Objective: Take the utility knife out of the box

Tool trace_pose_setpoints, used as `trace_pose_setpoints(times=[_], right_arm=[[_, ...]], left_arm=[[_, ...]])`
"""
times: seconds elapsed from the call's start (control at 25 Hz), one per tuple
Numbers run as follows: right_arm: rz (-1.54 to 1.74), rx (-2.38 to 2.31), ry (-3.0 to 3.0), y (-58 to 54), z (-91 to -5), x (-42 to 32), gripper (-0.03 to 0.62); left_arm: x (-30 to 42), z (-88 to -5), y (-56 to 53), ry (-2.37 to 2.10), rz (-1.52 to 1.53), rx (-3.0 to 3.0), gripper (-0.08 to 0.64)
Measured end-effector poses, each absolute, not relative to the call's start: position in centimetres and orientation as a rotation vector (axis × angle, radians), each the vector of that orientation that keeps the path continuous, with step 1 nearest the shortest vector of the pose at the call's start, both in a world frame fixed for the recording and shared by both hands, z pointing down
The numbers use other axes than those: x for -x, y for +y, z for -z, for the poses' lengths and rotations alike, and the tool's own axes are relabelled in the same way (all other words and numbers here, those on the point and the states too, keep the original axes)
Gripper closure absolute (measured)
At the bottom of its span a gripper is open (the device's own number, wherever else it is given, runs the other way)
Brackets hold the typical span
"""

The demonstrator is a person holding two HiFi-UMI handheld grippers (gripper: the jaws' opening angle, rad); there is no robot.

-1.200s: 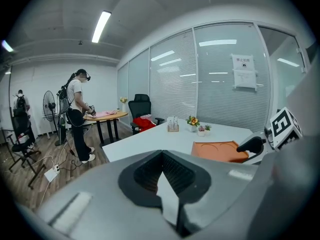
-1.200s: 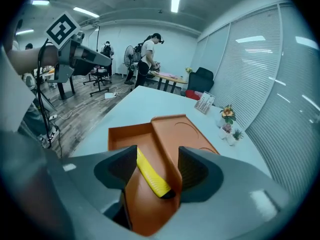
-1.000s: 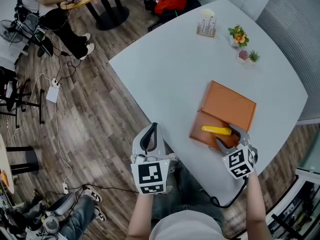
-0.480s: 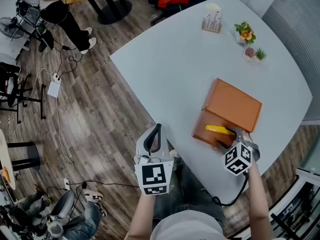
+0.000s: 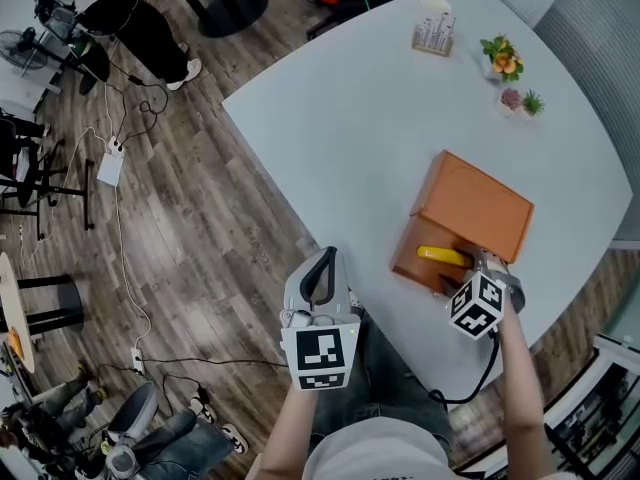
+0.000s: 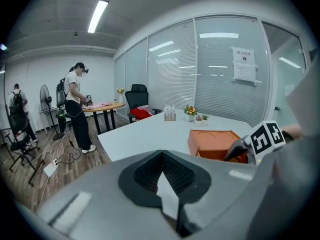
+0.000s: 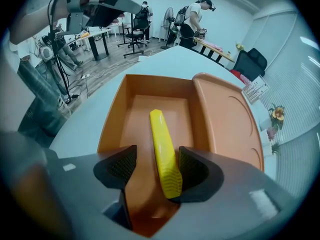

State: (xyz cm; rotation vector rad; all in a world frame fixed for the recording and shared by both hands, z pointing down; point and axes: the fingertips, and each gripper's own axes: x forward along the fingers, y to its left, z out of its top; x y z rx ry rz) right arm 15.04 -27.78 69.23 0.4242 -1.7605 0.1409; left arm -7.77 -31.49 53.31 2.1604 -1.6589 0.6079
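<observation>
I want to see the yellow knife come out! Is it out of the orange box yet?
Not yet. Done: the orange box is open, its lid lying beside the tray. In hand: the right gripper reaches into the box, jaws open on either side of the yellow knife, not squeezing it. To do: close on the knife and lift it out. The left gripper is shut and empty.
</observation>
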Motion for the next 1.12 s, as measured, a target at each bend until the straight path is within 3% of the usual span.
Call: trace_pose_setpoints(times=[0.4, 0.72, 1.12], right_arm=[[-0.174, -0.383, -1.724, -27.4, -69.8, -14.9, 0.305], [-0.288, -0.325, -1.721, -26.9, -70.3, -15.0, 0.368], [-0.3, -0.285, -1.639, -26.9, -70.6, -15.0, 0.38]], left_arm=[[8.1, -53.8, -31.3, -1.656, -0.614, -2.145, 0.56], [7.6, -54.2, -31.1, -1.654, -0.613, -2.138, 0.56], [8.1, -54.0, -30.8, -1.672, -0.609, -2.126, 0.56]])
